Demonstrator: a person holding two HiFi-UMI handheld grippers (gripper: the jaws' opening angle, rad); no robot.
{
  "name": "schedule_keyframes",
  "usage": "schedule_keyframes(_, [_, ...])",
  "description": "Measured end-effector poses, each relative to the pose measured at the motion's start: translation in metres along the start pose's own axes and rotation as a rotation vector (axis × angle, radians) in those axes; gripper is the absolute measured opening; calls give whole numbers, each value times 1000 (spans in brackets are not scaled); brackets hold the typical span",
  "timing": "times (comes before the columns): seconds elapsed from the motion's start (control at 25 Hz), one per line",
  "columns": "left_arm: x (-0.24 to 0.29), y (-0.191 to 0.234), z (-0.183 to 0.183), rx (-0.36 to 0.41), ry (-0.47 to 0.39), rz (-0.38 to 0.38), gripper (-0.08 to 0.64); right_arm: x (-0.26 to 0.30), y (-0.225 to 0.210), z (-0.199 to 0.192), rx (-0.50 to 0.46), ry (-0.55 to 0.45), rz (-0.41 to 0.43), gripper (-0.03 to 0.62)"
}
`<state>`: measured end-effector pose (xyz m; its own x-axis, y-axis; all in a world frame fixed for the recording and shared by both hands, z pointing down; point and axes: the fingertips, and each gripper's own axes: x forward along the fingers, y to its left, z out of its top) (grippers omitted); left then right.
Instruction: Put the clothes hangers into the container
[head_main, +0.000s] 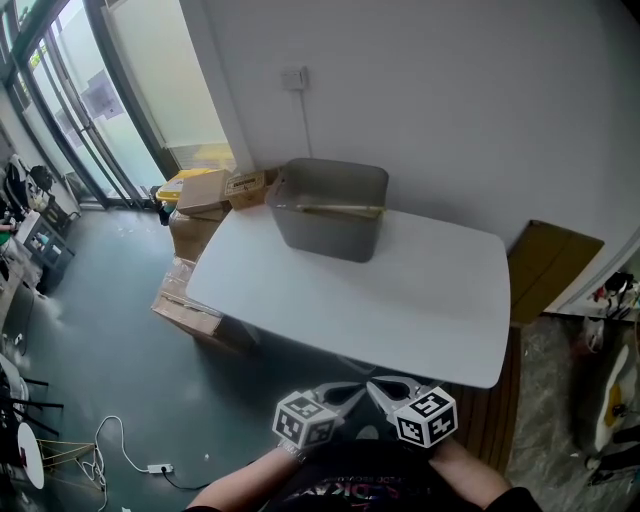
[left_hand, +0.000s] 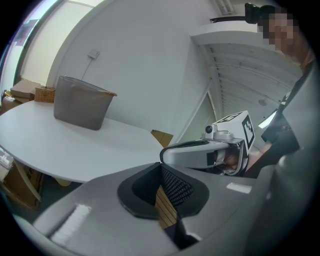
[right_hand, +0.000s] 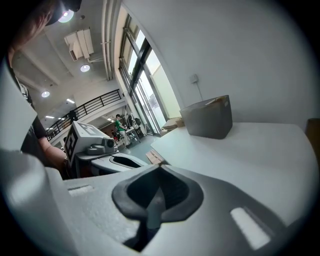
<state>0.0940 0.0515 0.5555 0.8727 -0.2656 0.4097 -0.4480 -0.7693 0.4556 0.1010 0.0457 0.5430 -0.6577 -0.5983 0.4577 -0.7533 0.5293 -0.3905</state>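
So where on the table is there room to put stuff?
The white table is bare from the grey container, at its far edge, to the near edge and right end. Crowded spots: the container's corner, and cardboard boxes on the floor beside the table's left end.

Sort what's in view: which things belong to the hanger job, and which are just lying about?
Job in hand:
- grey container
- wooden hanger lying across its top
- left hand-held gripper and right hand-held gripper, both shut and empty

Lying about:
- cardboard boxes beside the table
- power strip on the floor
- wall socket
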Motion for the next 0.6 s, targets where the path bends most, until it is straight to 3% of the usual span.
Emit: schedule_keyframes(0.6, [-3,1,1,-15,-2,-10,3,-3,0,4,4,-9,-17,2])
